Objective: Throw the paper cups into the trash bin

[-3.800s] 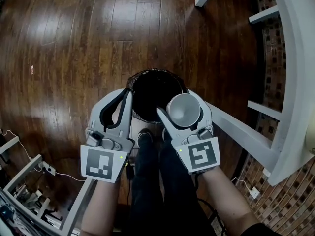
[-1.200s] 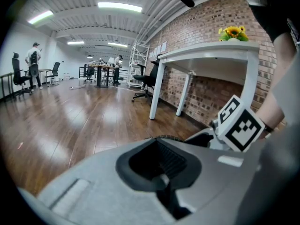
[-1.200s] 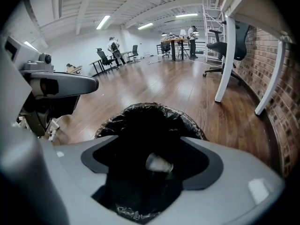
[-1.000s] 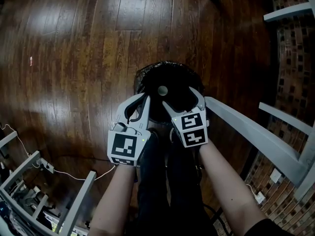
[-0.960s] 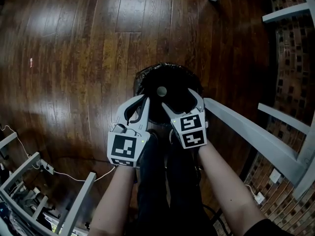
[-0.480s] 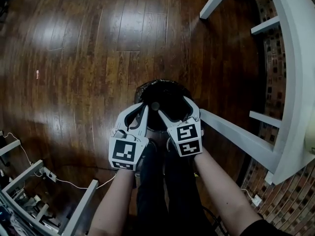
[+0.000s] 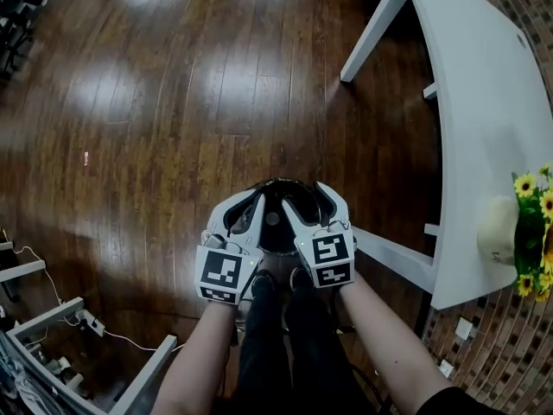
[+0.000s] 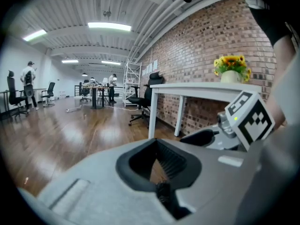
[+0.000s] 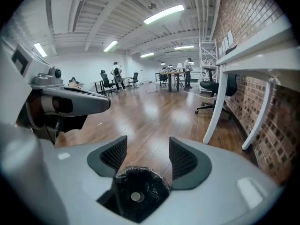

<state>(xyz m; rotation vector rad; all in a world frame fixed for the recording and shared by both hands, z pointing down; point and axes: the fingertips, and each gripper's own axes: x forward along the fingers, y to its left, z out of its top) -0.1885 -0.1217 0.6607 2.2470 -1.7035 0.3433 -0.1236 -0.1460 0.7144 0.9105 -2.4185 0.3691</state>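
On the floor [image 7: 155, 119], trash bin [image 7: 278, 186] under two empty grippers.
Left gripper [image 7: 257, 201] fingers pressed together; right gripper [image 7: 303, 196] fingers, just narrowed, half apart, nothing between. Paper cup [image 7: 273, 219] seen inside bin; could be spilled if bin is kicked by nearby feet [image 7: 259, 282].

Left gripper [image 7: 245, 202], right gripper [image 7: 307, 201] over trash bin [image 7: 276, 182], paper cup [image 7: 273, 219] inside

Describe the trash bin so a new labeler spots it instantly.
Start from the long white table on the dark wooden floor. At its near end, just beyond the person's shoes, stands the round black-lined trash bin. Nothing else there is round and black, with one pale paper cup inside.
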